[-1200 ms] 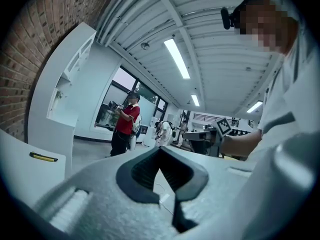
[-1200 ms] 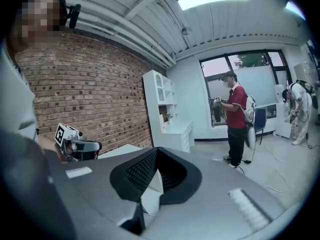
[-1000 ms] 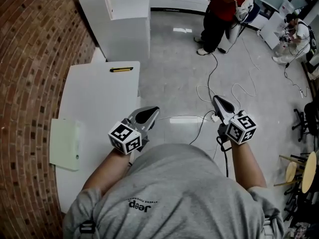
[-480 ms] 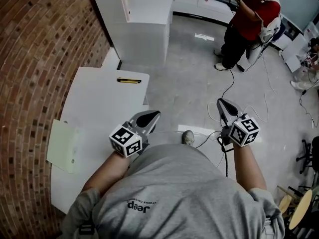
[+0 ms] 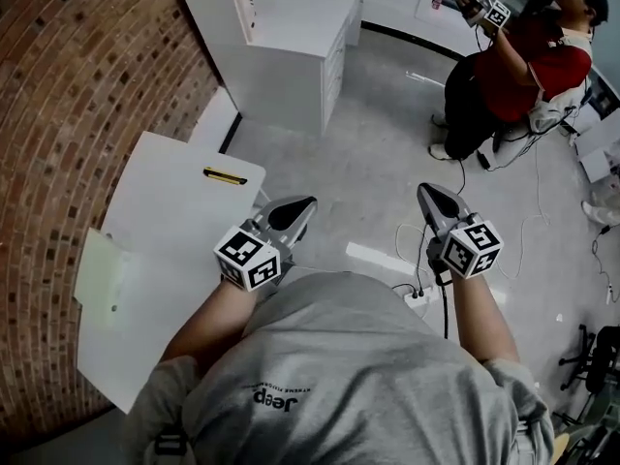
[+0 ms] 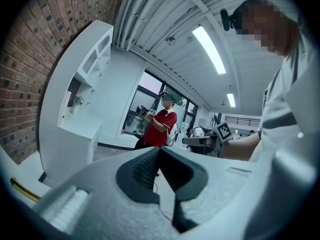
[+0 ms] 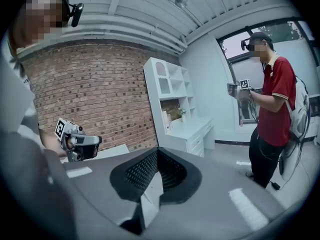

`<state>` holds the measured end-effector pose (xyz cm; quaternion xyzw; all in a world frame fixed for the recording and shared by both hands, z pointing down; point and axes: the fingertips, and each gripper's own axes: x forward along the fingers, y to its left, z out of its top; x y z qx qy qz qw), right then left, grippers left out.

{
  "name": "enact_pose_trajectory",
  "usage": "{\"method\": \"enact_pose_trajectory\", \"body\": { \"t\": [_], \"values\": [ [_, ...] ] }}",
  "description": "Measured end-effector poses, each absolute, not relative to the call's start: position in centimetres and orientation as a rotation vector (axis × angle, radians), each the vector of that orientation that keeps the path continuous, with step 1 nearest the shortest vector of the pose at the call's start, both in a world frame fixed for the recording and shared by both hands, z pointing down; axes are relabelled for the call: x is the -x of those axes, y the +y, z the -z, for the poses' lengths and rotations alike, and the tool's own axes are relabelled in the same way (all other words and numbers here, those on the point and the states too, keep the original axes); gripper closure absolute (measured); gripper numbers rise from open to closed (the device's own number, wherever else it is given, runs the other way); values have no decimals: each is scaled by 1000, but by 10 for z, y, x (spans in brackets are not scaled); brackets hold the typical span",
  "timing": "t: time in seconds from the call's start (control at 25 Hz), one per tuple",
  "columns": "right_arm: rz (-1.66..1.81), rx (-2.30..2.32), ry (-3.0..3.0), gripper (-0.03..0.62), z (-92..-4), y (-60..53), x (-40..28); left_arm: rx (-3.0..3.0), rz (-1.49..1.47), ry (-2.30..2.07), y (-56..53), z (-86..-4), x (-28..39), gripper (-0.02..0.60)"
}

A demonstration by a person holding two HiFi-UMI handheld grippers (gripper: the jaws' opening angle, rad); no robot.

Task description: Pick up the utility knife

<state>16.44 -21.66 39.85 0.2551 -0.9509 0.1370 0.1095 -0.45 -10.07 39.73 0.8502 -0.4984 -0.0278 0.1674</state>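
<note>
The utility knife, yellow and black, lies flat near the far edge of the white table. It also shows as a yellow strip in the left gripper view, the utility knife low at the left edge. My left gripper hangs over the table's right edge, right of and nearer than the knife, jaws shut and empty. Seen from its own camera, the left gripper points past the table into the room. My right gripper is over the floor, well right of the table, shut with nothing in it, as the right gripper shows.
A pale green pad lies on the table's left part, against the brick wall. A white cabinet with shelves stands beyond the table. A person in red stands at the far right holding grippers. Cables and a power strip lie on the floor.
The whole view has swung: the table and knife now sit lower and closer to my left gripper, and the cabinet and the person in red have shifted right. Both grippers stayed shut and empty.
</note>
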Motion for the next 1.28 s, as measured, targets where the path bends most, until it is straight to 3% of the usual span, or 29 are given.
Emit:
{"method": "enact_pose_trajectory", "body": {
  "t": [0.52, 1.04, 1.08, 1.12, 1.28],
  "values": [
    [-461, -904, -2716, 585, -432, -259, -151, -2506, 9, -1230, -198, -414, 20, 581],
    [-456, -1097, -2675, 583, -419, -265, -143, -2562, -16, -1062, -212, -414, 38, 581],
    [-454, -1084, -2684, 551, -418, -266, -143, -2559, -12, -1068, -212, -414, 37, 581],
    [-452, -1064, -2691, 450, -417, -267, -143, -2555, -7, -1074, -213, -414, 36, 581],
    [-405, -970, -2689, 418, -416, -267, -133, -2539, 5, -1089, -209, -416, 37, 581]
  ]
}}
